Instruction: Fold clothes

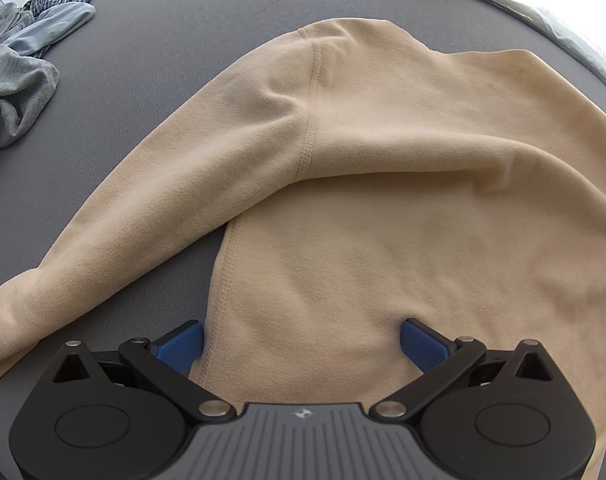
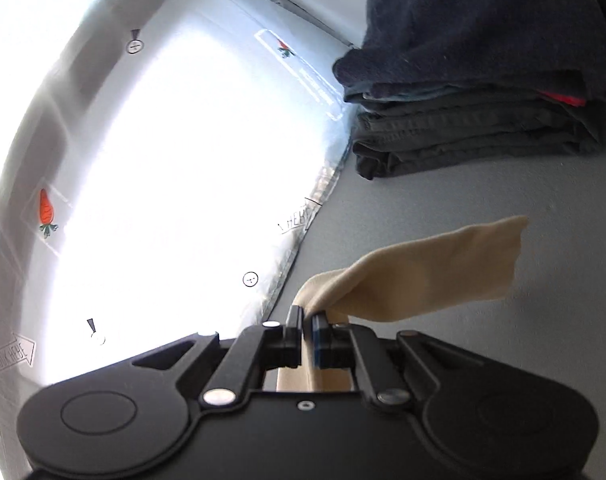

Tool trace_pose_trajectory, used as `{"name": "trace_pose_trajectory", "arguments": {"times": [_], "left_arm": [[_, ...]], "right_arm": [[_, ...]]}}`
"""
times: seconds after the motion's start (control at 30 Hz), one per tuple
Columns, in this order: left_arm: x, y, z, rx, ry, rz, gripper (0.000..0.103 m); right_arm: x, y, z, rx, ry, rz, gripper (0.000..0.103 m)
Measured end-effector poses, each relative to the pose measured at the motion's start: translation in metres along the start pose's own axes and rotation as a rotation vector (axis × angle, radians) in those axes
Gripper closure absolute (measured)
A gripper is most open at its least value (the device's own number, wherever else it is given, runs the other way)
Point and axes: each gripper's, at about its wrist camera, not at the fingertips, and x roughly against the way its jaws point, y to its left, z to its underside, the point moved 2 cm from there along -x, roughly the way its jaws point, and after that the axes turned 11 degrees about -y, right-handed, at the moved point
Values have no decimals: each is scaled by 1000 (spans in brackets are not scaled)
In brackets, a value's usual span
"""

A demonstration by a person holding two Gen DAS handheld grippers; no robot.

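Observation:
A beige fleece top lies spread on the grey table, one sleeve trailing to the lower left. My left gripper points down over the top's lower edge, jaws wide apart, blue pads on either side of the cloth without pressing it. In the right wrist view my right gripper is shut on a fold of the same beige cloth, which hangs lifted above the table and sticks out to the right.
A heap of grey and checked clothes lies at the table's far left. A stack of folded dark garments stands at the back right. The table edge borders a bright white surface with carrot stickers.

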Motion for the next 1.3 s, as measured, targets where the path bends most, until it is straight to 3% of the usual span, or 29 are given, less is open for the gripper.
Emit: {"name": "trace_pose_trajectory", "arguments": {"times": [0.07, 0.13, 0.2, 0.23, 0.33, 0.43, 0.6, 0.73, 0.83, 0.93, 0.97, 1.0, 1.1, 1.3], "left_arm": [[2, 0, 3, 1, -9, -2, 0], [4, 0, 5, 1, -13, -2, 0], [5, 1, 6, 0, -15, -2, 0], [6, 2, 7, -1, -15, -2, 0], [8, 3, 10, 0, -20, -3, 0], [10, 4, 12, 1, -23, -4, 0], [14, 6, 18, 2, -34, -5, 0], [18, 8, 23, 3, -45, -6, 0], [21, 9, 27, 4, -51, -7, 0], [23, 10, 30, 5, -55, -8, 0], [24, 11, 31, 5, -55, -8, 0], [24, 12, 31, 5, -54, -8, 0], [27, 13, 34, 5, -50, -8, 0], [31, 20, 41, 6, -57, -9, 0]], "right_arm": [[11, -17, 16, 109, 21, 82, 97], [8, -47, 40, 201, 151, 239, 96], [8, -76, 62, 201, 289, 352, 94], [14, -83, 67, 170, 299, 363, 90], [30, -84, 63, 175, 231, 382, 72], [31, -81, 46, 227, 142, 379, 66], [3, -87, 23, 411, 63, 494, 65], [-31, -95, 24, 529, 82, 522, 65], [-37, -100, 29, 522, 98, 531, 63], [-36, -99, 31, 544, 96, 534, 71], [-35, -99, 31, 552, 96, 528, 88], [-34, -99, 31, 557, 98, 521, 97], [-27, -101, 24, 551, 76, 533, 98], [7, -109, 7, 598, -39, 660, 98]]}}
